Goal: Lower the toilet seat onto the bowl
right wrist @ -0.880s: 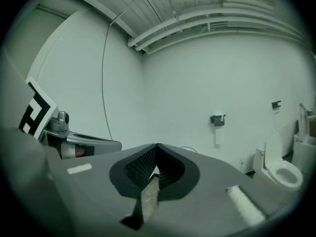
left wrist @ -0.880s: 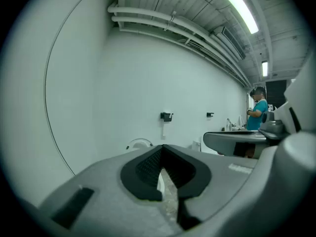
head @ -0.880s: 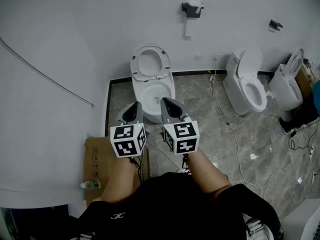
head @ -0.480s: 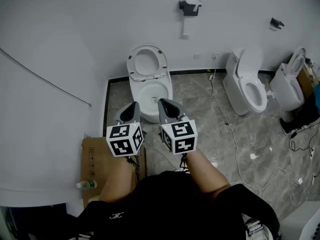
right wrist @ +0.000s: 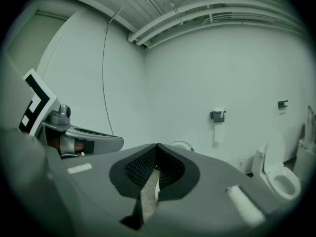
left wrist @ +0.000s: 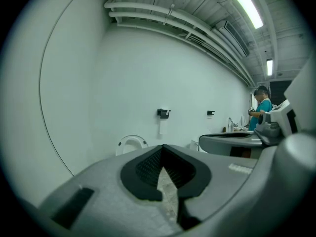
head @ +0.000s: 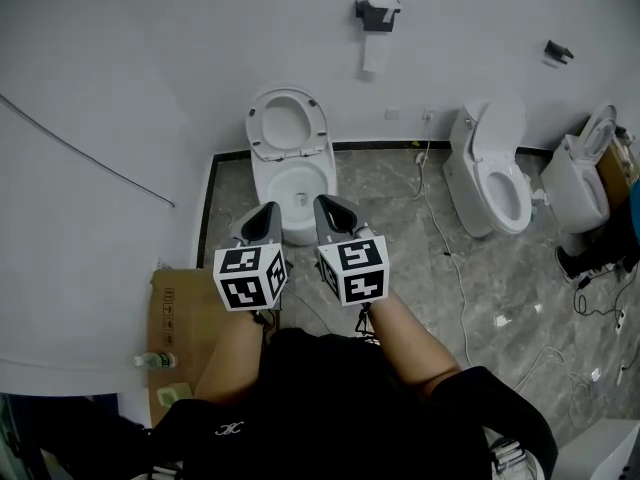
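So the toilet seat is up, leaning back toward the white wall, with the open bowl right below it on the marble-look floor. That toilet sits at the left end of the row, and there's a second toilet to its right and a third one further along, both with their lids up. Both tongs are held side by side out in front of the person, just short of the bowl and not touching it or the seat. The left tongs are pressed together with nothing in them, tips meeting in the left gripper view. Same deal with the right tongs, tips closed on each other and empty, and they line up roughly with the bowl's front edge in the head view. A black paper holder hangs on the wall above the seat. Off to the left there's a flat cardboard box with a bottle lying by it, and white cables trail across the floor between the toilets.
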Demonstrator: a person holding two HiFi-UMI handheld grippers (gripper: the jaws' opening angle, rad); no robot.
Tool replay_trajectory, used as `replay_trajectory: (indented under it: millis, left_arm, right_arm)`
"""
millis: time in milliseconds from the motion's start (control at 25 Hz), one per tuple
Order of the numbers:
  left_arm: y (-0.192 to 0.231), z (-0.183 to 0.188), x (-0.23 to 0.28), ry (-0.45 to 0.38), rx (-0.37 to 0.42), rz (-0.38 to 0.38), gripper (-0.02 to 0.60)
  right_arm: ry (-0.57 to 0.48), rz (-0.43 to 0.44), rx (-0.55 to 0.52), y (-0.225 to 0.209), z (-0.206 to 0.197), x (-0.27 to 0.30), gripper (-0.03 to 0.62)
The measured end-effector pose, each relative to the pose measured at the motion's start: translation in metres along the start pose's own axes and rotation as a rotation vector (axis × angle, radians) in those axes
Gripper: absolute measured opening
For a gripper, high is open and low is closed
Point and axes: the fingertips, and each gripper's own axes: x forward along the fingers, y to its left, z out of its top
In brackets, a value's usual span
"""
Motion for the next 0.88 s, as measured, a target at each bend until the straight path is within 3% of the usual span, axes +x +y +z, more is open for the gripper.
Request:
replay_trajectory:
  millis: [400, 880]
  left_arm:
    - [-0.018, 0.001, 0.018, 0.012, 0.009, 0.0, 0.008]
    - [-0.004, -0.006, 0.044, 0.026, 0.02, -0.01, 0.008]
  right_arm:
    - [0.013, -0.008, 0.017, -0.025, -0.009, -0.01, 0.009]
    - [0.022, -0.02, 0.039, -0.036, -0.02, 0.013, 0.009]
